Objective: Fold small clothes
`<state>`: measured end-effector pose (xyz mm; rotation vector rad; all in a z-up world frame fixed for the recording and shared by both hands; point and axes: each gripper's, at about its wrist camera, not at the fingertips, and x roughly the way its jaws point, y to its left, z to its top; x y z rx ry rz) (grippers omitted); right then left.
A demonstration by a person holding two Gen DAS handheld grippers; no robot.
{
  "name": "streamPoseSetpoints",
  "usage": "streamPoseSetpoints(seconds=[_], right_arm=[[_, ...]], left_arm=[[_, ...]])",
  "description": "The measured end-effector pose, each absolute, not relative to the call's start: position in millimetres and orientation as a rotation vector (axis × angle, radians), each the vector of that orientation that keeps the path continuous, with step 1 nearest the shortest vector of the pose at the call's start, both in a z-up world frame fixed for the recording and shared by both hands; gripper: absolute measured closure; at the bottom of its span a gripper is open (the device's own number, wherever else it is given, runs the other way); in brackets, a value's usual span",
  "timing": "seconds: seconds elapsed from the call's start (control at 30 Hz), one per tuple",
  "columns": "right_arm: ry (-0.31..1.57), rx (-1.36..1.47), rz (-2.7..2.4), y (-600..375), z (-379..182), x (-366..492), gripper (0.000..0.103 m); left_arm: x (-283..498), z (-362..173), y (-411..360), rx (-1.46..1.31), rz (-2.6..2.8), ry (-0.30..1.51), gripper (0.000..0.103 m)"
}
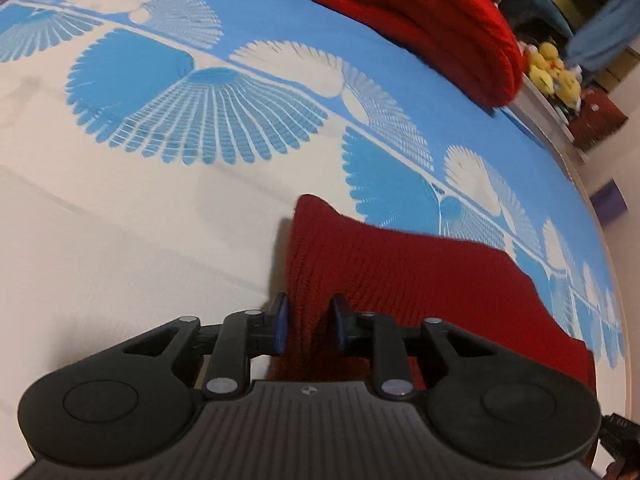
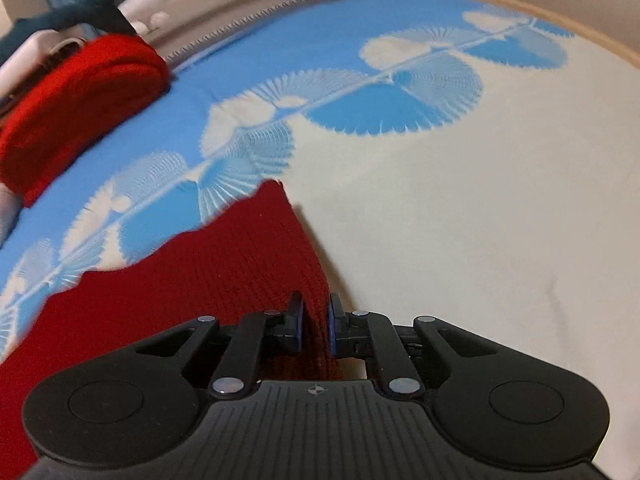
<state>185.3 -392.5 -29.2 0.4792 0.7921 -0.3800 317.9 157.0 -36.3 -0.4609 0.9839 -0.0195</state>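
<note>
My jaws on both sides are clenched on the same dark red knit garment (image 1: pixel 420 280): the left gripper (image 1: pixel 308 322) pinches one edge of it between its blue pads, and the right gripper (image 2: pixel 316 326) pinches the opposite edge the same way. The knit stretches between my two hands, lifted off the bed (image 1: pixel 120 240), whose cover is cream with blue and white fan shapes.

I judge the step in hand to be carrying this held edge over to make a fold. To do it well, I should move both hands together at the same height, keep the span between them taut enough that the knit does not sag in the middle, and lay the edge down square before letting go. A loose knit like this may slip or stretch if I pull unevenly.

The garment is a ribbed, deep burgundy knit, soft and thick, with a wavy far edge. Beyond it, near the bed's far side, lies a brighter red knit piece (image 2: pixel 76 108), already bundled
</note>
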Motion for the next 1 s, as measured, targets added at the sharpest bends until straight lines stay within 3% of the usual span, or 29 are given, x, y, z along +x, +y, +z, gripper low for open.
streamPoseSetpoints(seconds=[0.07, 0.17, 0.2, 0.23, 0.3, 0.47, 0.53, 0.6, 0.63, 0.67, 0.7, 0.73, 0.8, 0.9, 1.0], right_arm=[[0.765, 0.451, -0.383, -387, -26, 186, 0.092], [0.710, 0.459, -0.336, -387, -22, 181, 0.086], [0.697, 0.458, -0.323, -389, -22, 177, 0.078], [0.688, 0.453, -0.312, -390, -18, 172, 0.058], [0.670, 0.462, -0.283, -392, -9, 158, 0.033], [0.706, 0.444, -0.197, -389, -1, 113, 0.017], [0.776, 0.443, -0.185, -382, -9, 97, 0.017], [0.825, 0.443, -0.239, -377, -17, 84, 0.018], [0.847, 0.459, -0.256, -376, -20, 78, 0.036], [0.857, 0.485, -0.239, -376, -23, 74, 0.063], [0.865, 0.500, -0.235, -376, -24, 71, 0.088], [0.847, 0.514, -0.244, -375, -21, 66, 0.088], [0.786, 0.539, -0.250, -375, -10, 56, 0.089], [0.782, 0.647, -0.274, -387, -16, 47, 0.089], [0.906, 0.634, -0.296, -389, -46, 64, 0.083]], left_arm=[[316, -23, 158, -0.429, 0.001, 0.949, 0.069], [305, -5, 161, -0.379, 0.052, 0.895, 0.042], [300, -2, 162, -0.377, 0.044, 0.898, 0.028], [294, 1, 163, -0.386, 0.027, 0.915, 0.018], [280, 0, 166, -0.409, -0.017, 0.953, 0.017], [238, -7, 143, -0.337, -0.142, 1.046, 0.012], [223, -14, 129, -0.258, -0.143, 1.067, 0.002], [209, -22, 120, -0.198, -0.150, 1.099, 0.001], [202, -26, 118, -0.187, -0.154, 1.106, 0.010], [197, -27, 117, -0.185, -0.146, 1.096, 0.025], [192, -27, 117, -0.196, -0.163, 1.098, 0.061], [186, -23, 120, -0.208, -0.146, 1.096, 0.071], [173, -17, 132, -0.251, -0.123, 1.067, 0.079], [166, -28, 154, -0.367, -0.077, 1.089, 0.077], [166, -41, 163, -0.404, -0.026, 1.099, 0.048]])
